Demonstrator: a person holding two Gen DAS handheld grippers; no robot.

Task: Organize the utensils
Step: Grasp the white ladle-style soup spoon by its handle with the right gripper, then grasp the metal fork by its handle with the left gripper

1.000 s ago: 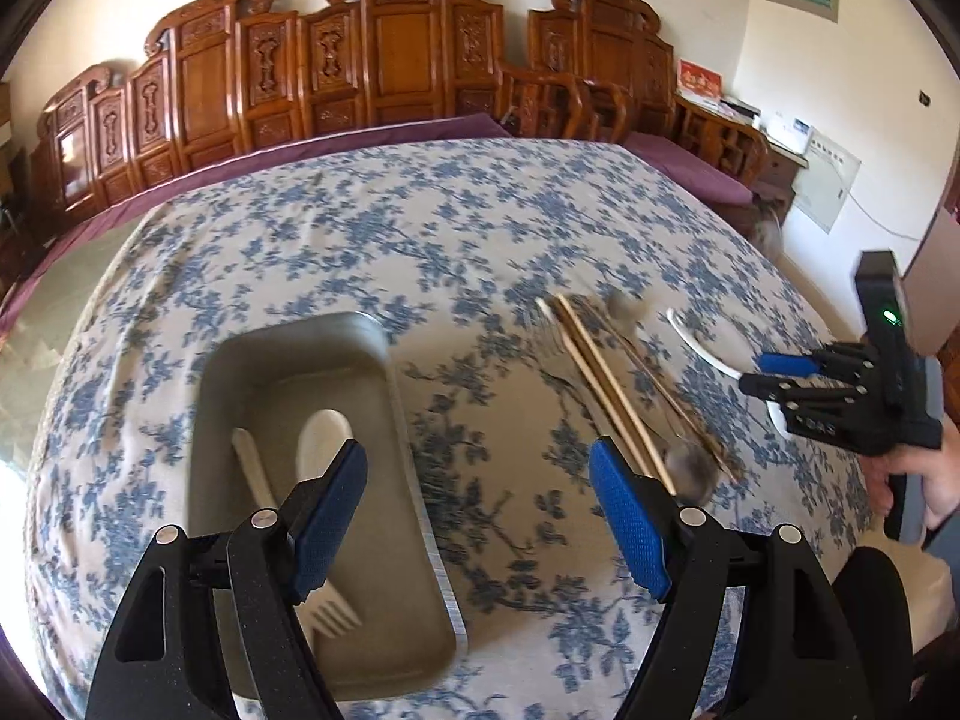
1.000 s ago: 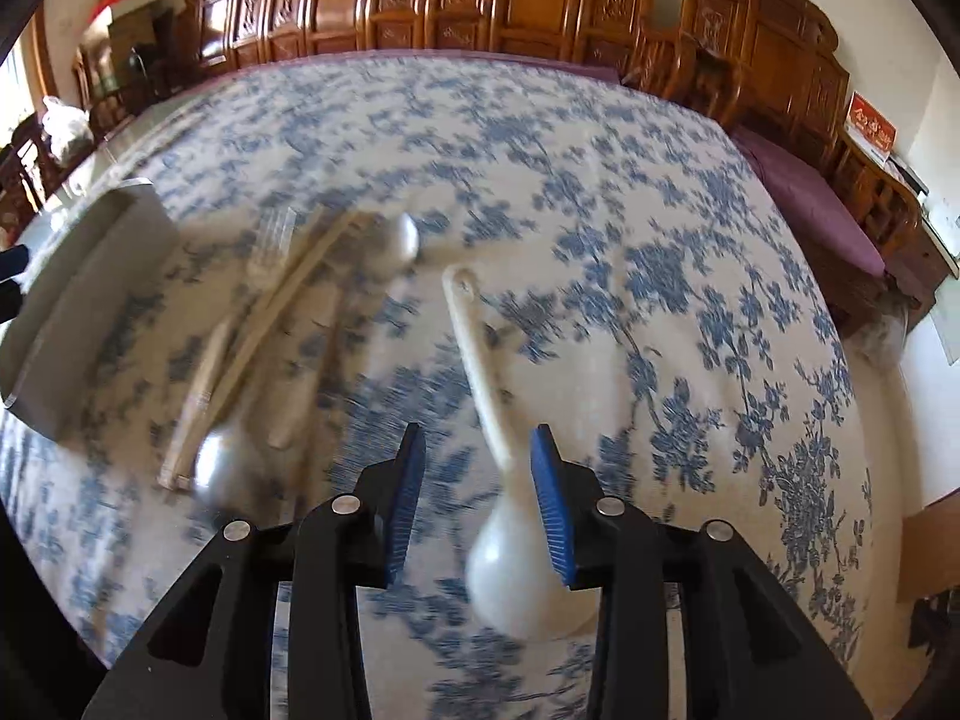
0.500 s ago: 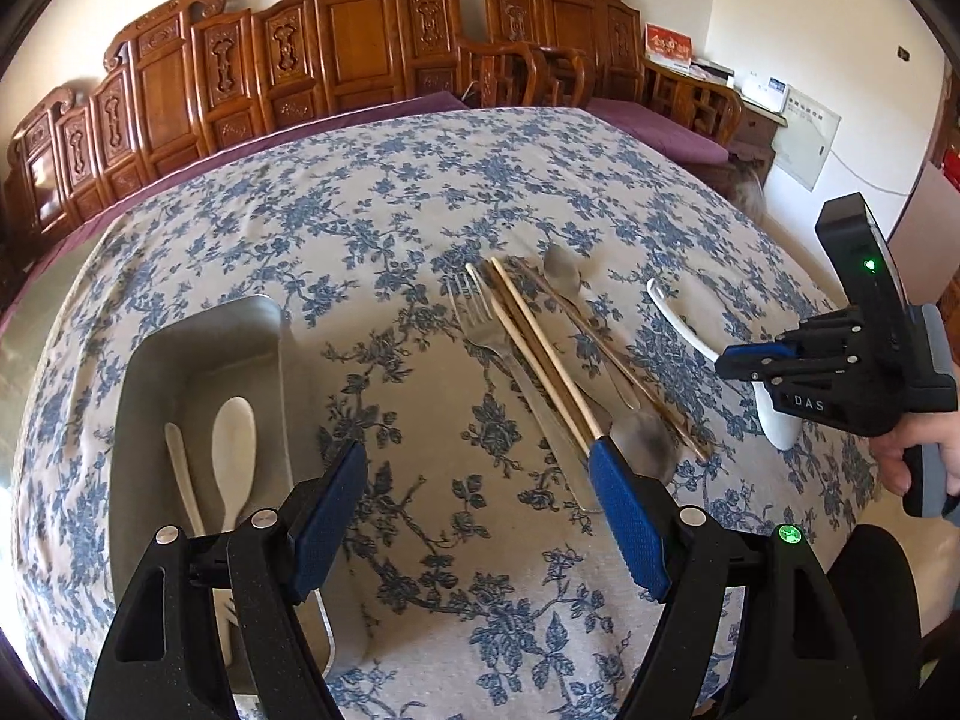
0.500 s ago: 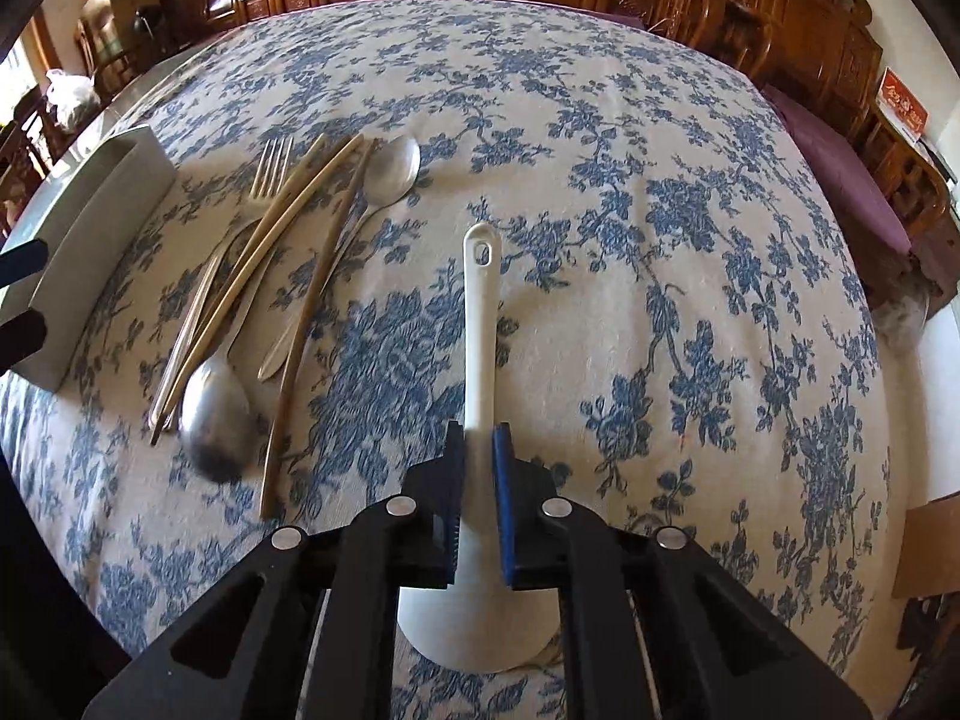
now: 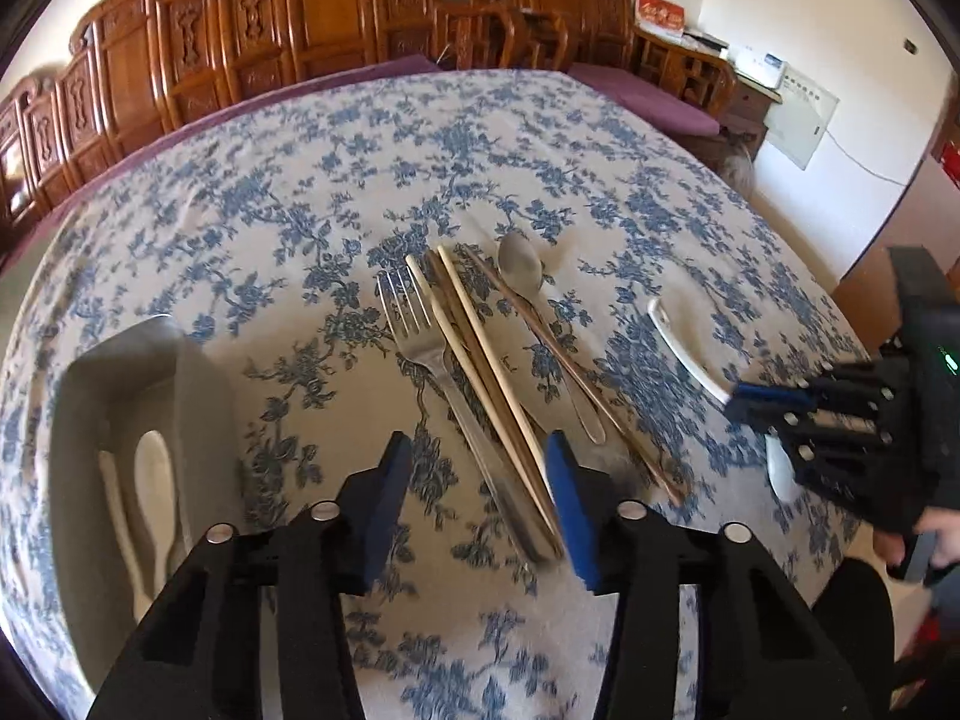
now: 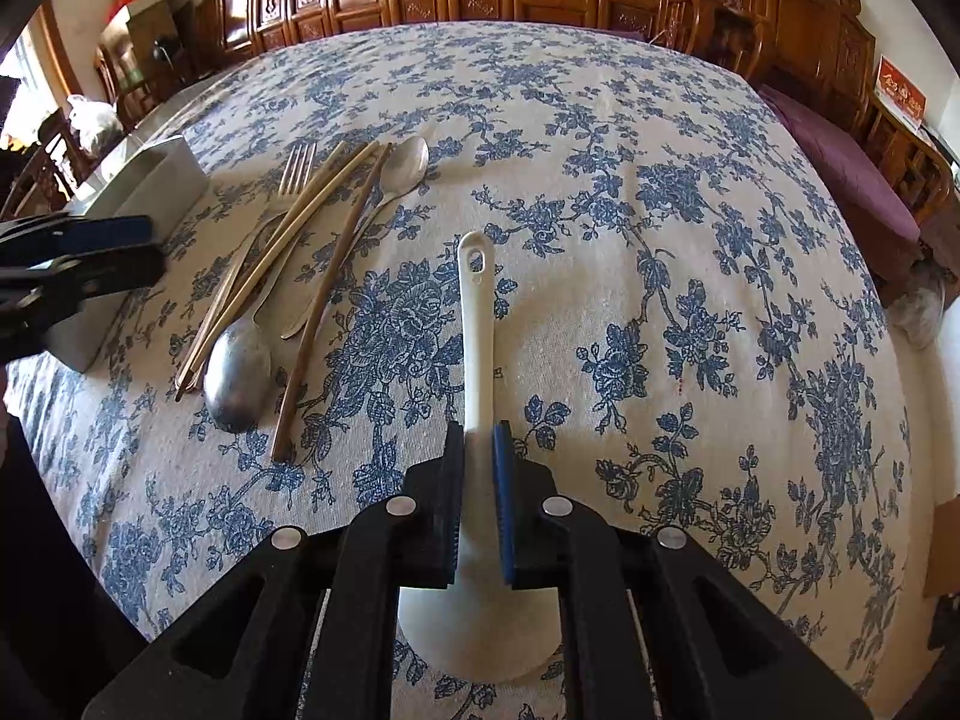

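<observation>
My left gripper (image 5: pixel 477 501) hangs over the near ends of a metal fork (image 5: pixel 420 336) and pale chopsticks (image 5: pixel 480 348). Its jaws are closing with those ends between them, and the pads do not press on anything. A small metal spoon (image 5: pixel 522 276) and a brown chopstick (image 6: pixel 327 300) lie just right of them, with a larger metal spoon (image 6: pixel 237 372) near the front. My right gripper (image 6: pixel 478 480) is shut on the handle of a white spoon (image 6: pixel 477 330), whose bowl lies flat on the cloth below the fingers.
A grey metal tray (image 5: pixel 72 420) stands at the left with a white spoon (image 5: pixel 153 480) and a white fork in it. The round table has a blue-flowered cloth (image 6: pixel 660 210). Carved wooden chairs (image 5: pixel 336 6) ring the far side.
My left gripper moved right, from above the tray to above the fork and chopsticks, and its jaws narrowed. My right gripper closed on the white spoon's handle.
</observation>
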